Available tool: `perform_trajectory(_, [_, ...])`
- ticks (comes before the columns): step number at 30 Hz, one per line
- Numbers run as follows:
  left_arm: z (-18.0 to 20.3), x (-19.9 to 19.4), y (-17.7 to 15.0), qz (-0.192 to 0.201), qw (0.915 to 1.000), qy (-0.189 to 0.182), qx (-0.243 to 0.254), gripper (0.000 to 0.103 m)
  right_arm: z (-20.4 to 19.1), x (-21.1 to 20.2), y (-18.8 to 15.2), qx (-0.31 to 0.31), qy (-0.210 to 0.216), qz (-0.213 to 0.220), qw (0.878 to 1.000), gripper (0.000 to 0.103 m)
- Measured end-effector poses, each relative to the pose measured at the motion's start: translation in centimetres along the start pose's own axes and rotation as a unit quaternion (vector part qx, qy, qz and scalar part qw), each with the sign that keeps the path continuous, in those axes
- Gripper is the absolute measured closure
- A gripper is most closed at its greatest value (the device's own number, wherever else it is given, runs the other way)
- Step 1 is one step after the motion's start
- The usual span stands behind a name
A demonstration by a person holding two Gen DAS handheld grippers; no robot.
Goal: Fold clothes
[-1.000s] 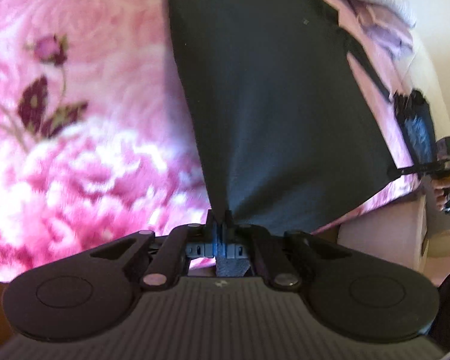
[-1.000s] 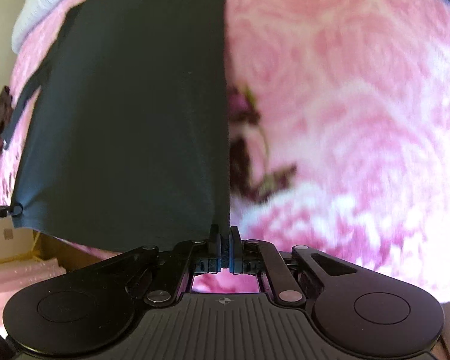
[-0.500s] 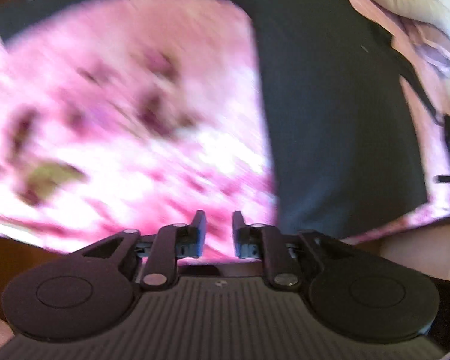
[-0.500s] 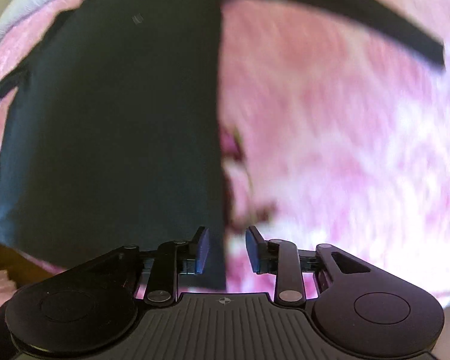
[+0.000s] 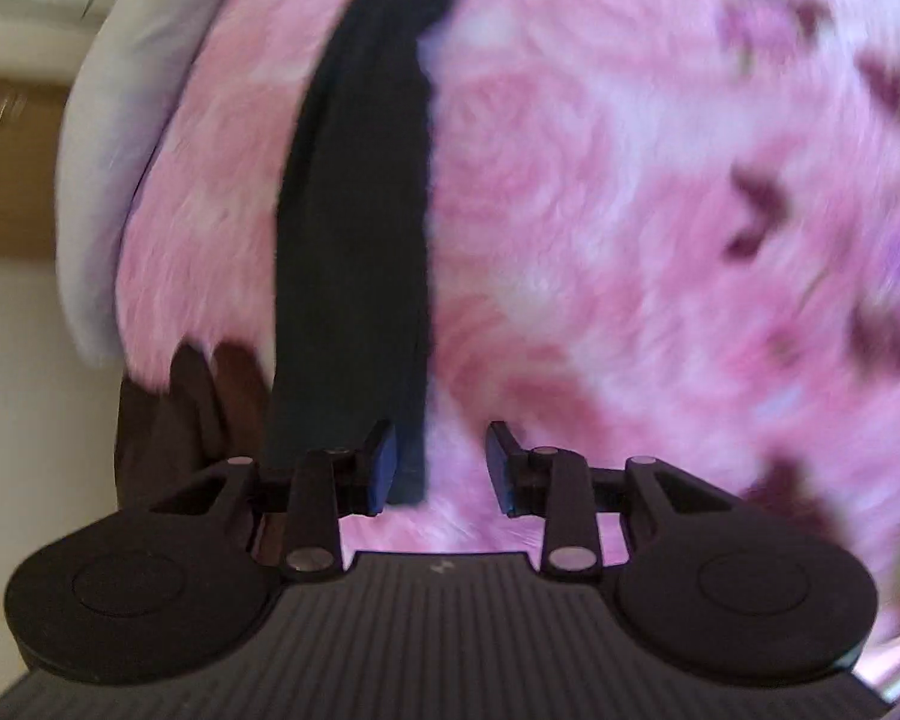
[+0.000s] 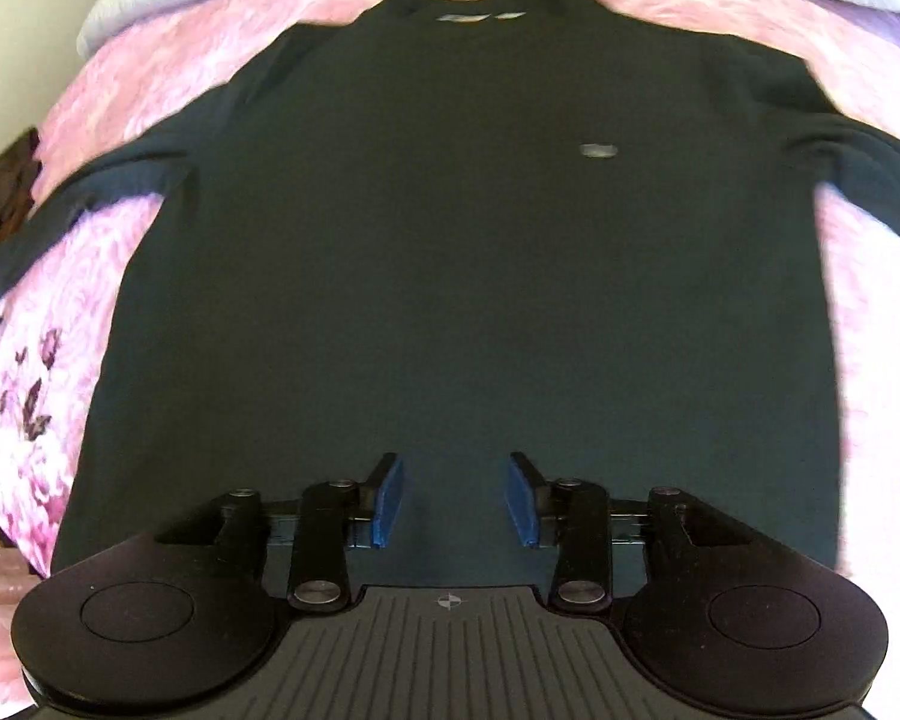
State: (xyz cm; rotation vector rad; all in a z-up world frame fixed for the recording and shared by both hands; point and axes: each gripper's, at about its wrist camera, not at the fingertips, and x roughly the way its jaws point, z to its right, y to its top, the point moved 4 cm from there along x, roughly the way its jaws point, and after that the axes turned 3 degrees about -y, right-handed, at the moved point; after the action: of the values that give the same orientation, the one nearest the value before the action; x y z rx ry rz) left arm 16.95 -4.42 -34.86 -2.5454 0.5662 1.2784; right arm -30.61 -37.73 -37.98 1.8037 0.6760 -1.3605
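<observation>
Shirt spread flat on the pink blanket, collar far, sleeves out to both sides.
Soft, light, limp knit; I'd take it at the sleeve cuff and hem corners. My left gripper is closing, cuff edge between its jaws, unpinched; my right gripper is opening over the hem. Chest logo and neck label too blurred to read.

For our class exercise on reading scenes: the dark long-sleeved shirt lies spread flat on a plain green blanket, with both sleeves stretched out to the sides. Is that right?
Not quite. The blanket is pink with a floral pattern, not plain green, as the right wrist view shows. The dark long-sleeved shirt does lie spread flat on it, both sleeves stretched out to the sides.
</observation>
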Motion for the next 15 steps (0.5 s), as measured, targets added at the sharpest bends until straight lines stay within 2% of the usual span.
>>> perform_trajectory(1, [-0.3, 0.4, -0.5, -0.004, 0.9999, 0.006, 0.008, 0.1, -1.0, 0.5, 0.1, 0.001, -0.001, -0.004, 1.0, 0.062])
perform_trajectory(2, [-0.6, 0.8, -1.0, -0.01, 0.9998, 0.012, 0.013, 0.1, -1.8, 0.9, 0.2, 0.003, 0.0, -0.008, 1.0, 0.062])
perform_trajectory(6, [-3.0, 1.0, -4.2, -0.032, 0.9983, 0.031, -0.038, 0.101, -4.5, 2.1, 1.1, 0.0, 0.004, -0.012, 1.0, 0.061])
perform_trajectory(8, [-2.9, 0.9, -4.7, -0.026, 0.9986, 0.016, -0.043, 0.098, -5.5, 2.4, 1.8, 0.001, 0.002, -0.011, 1.0, 0.061])
perform_trajectory(10, [-2.1, 1.1, -4.6, -0.026, 0.9991, 0.012, -0.029, 0.092, -5.3, 2.3, 1.7, 0.005, 0.001, -0.008, 1.0, 0.06])
perform_trajectory(11, [-2.0, 1.3, -4.6, -0.033, 0.9986, 0.014, -0.039, 0.089, -4.8, 1.7, 1.1, 0.007, 0.0, -0.007, 1.0, 0.06])
perform_trajectory(13, [-2.1, 1.6, -4.9, -0.051, 0.9953, 0.014, -0.081, 0.087, -4.0, 0.5, -0.2, 0.011, -0.009, -0.004, 1.0, 0.06])
perform_trajectory(15, [-2.6, 1.4, -5.4, -0.074, 0.9869, 0.008, -0.143, 0.083, -2.4, -0.2, -0.8, 0.02, -0.021, 0.009, 1.0, 0.06])
